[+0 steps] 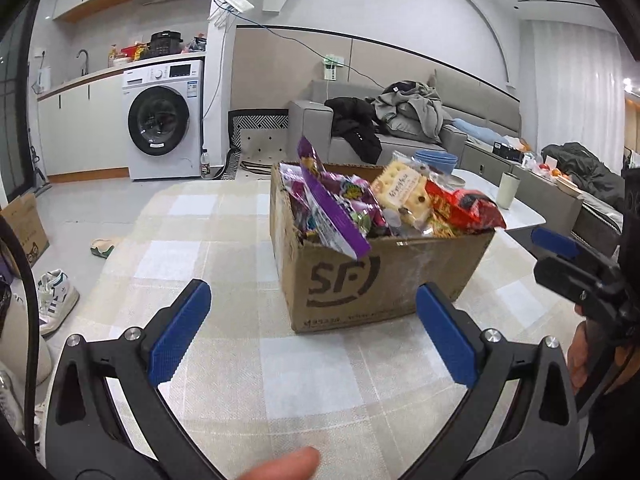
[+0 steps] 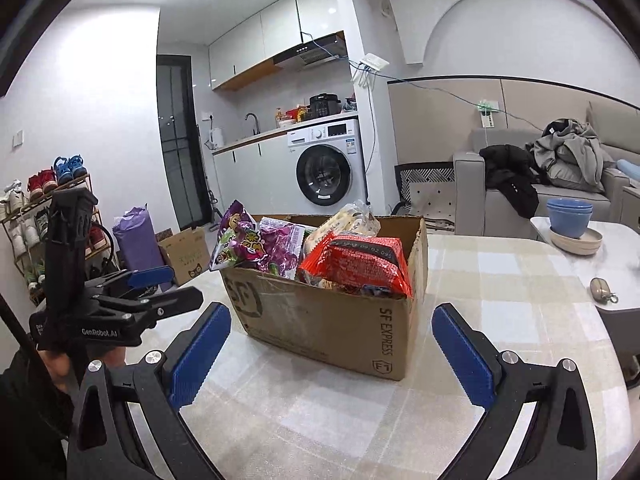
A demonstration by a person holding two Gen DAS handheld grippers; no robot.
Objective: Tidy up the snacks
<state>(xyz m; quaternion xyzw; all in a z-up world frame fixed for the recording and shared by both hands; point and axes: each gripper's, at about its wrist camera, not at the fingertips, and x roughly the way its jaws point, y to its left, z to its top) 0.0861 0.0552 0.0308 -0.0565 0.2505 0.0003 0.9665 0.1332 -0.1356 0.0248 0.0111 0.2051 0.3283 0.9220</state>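
A brown SF cardboard box (image 1: 380,280) stands on the checked tablecloth, heaped with snack packs. A purple bag (image 1: 332,204) sticks up at its left, a cracker pack (image 1: 404,192) lies in the middle, and a red bag (image 1: 460,204) lies at the right. The box also shows in the right wrist view (image 2: 328,320), with the red bag (image 2: 360,264) and purple bag (image 2: 240,236) on top. My left gripper (image 1: 312,308) is open and empty, just short of the box. My right gripper (image 2: 332,332) is open and empty in front of the box.
Blue bowls on a plate (image 2: 572,220) and a small pouch (image 2: 600,290) sit on the white table at right. A white cup (image 1: 507,190) stands behind the box. Sofa with clothes (image 1: 400,116), washing machine (image 1: 164,124), shoe rack (image 2: 40,208) surround the table.
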